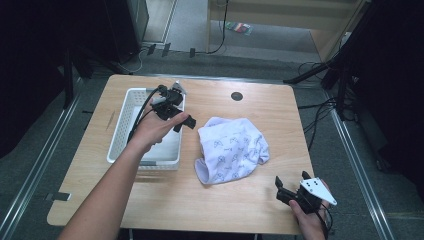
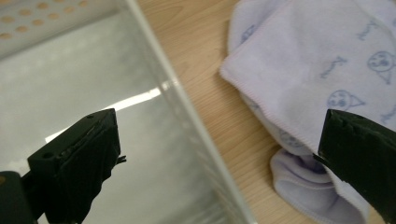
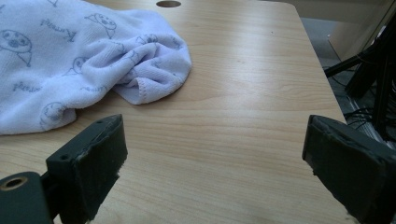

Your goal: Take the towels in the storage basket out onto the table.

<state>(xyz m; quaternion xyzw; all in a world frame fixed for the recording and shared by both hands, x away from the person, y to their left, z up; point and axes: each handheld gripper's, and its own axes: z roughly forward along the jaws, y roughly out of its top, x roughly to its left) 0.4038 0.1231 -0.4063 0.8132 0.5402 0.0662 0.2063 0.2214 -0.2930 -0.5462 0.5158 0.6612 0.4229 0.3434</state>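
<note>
A pale lilac towel [image 1: 231, 148] with small printed figures lies crumpled on the wooden table, right of centre. In the left gripper view the towel [image 2: 308, 70] lies beyond the basket's right rim. My left gripper [image 1: 181, 121] hovers open over the right edge of the white basket [image 1: 122, 125], jaws wide apart with nothing between them. My right gripper [image 1: 291, 181] rests open near the table's front right corner, a short way from the towel's nearer edge [image 3: 93, 60].
The white perforated basket [image 2: 28, 18] has nothing inside it. A round cable hole [image 1: 237, 96] sits at the table's far side. Bare wood [image 3: 243, 116] lies ahead of the right gripper. Cables and stand legs [image 1: 320, 70] lie on the floor beyond the table.
</note>
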